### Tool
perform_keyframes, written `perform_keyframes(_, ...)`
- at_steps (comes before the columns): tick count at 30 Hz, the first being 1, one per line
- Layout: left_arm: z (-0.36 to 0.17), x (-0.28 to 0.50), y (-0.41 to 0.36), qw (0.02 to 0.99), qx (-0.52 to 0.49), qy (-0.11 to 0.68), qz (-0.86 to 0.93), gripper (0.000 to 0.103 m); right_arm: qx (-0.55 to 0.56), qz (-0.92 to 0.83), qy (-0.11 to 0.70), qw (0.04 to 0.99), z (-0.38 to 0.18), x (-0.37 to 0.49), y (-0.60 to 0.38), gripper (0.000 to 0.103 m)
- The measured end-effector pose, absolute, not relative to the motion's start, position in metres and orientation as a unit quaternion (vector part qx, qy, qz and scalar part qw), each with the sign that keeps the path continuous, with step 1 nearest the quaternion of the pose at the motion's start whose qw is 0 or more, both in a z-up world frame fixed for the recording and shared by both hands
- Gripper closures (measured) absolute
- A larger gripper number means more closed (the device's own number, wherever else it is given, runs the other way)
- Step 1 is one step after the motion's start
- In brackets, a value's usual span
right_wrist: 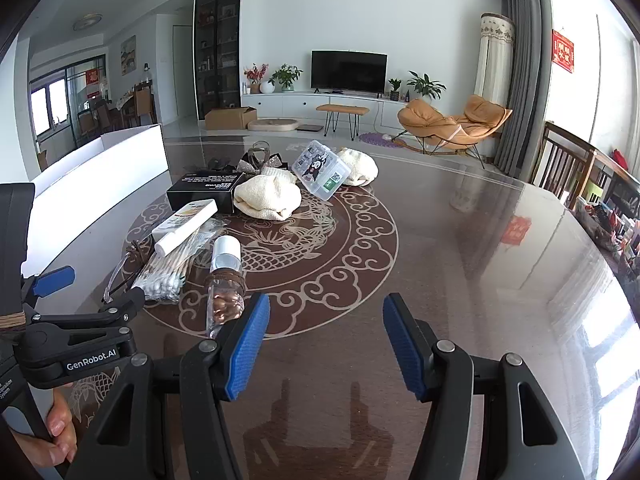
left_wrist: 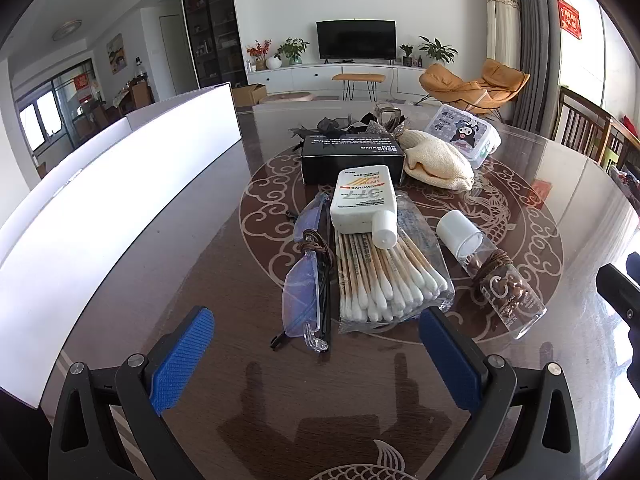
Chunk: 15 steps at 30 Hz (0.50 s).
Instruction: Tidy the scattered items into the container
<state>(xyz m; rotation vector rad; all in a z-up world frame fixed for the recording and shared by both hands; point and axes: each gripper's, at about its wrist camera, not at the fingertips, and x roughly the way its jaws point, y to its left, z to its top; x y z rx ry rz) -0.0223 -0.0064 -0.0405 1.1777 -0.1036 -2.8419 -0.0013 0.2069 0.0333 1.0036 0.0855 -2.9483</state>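
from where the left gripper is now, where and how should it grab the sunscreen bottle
Grip the sunscreen bottle across its flat white body, not the cap. It lies flat on the swab bag, cap pointing toward the left gripper, so come from above with the open jaws spanning its two long sides.

Glossy dark wooden table (right_wrist: 460, 240) with pale scroll inlay; behind it black flat television (right_wrist: 349, 70), orange leather lounge chair (right_wrist: 452, 122), open cardboard box (right_wrist: 230, 117).

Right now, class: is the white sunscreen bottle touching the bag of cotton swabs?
Touching. The left wrist view shows the sunscreen bottle lying across the cotton swab bag, its cap overlapping the sticks.
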Motion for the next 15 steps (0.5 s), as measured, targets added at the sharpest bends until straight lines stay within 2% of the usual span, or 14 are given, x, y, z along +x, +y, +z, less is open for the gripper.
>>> perform_keyframes(15,-0.0417,-0.024,-0.0057,0.033,0.385,-0.032,-0.922,0.0,0.321,-0.946,0.029,0.015,0.0338,-0.0005,0.207,0.043)
